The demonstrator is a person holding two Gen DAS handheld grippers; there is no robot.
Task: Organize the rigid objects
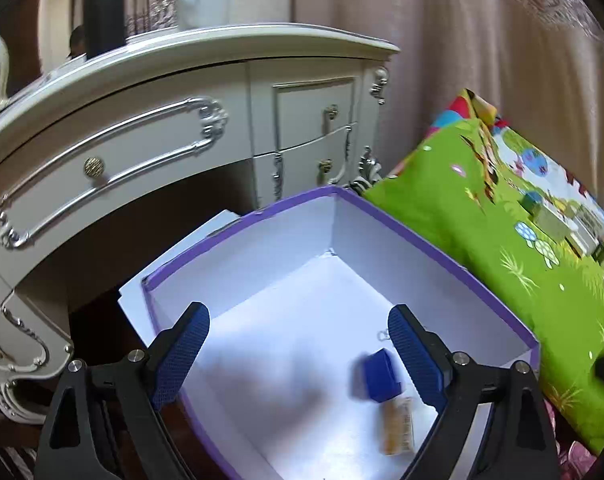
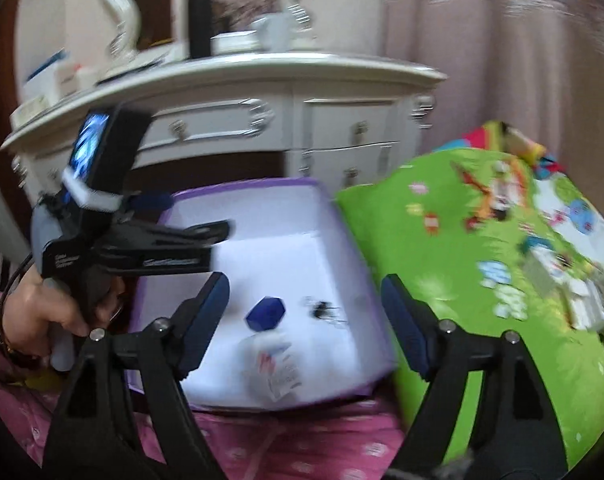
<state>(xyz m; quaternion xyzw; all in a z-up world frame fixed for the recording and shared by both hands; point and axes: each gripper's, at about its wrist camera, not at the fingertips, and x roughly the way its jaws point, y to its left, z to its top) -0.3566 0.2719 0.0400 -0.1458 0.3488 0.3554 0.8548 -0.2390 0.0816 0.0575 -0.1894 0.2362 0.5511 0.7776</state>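
Left wrist view: left claw [image 1: 298, 354] spread wide and empty over a purple-rimmed white box [image 1: 433, 240]; a blue block [image 1: 379, 374] and a yellowish packet [image 1: 399, 426] lie on the box floor near the right finger. Right wrist view, blurred: right claw [image 2: 305, 320] released, nothing between its fingers, above the same box with the block inside; green play mat [image 2: 461, 280] just beside the box; a hand [image 2: 50, 312] grips the left claw's handle.

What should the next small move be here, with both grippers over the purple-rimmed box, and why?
Probably swing the right gripper over to the green mat for another item. Both it and the left gripper stand open and empty, a blue block and a small packet already lie in the box, and small objects remain on the mat.
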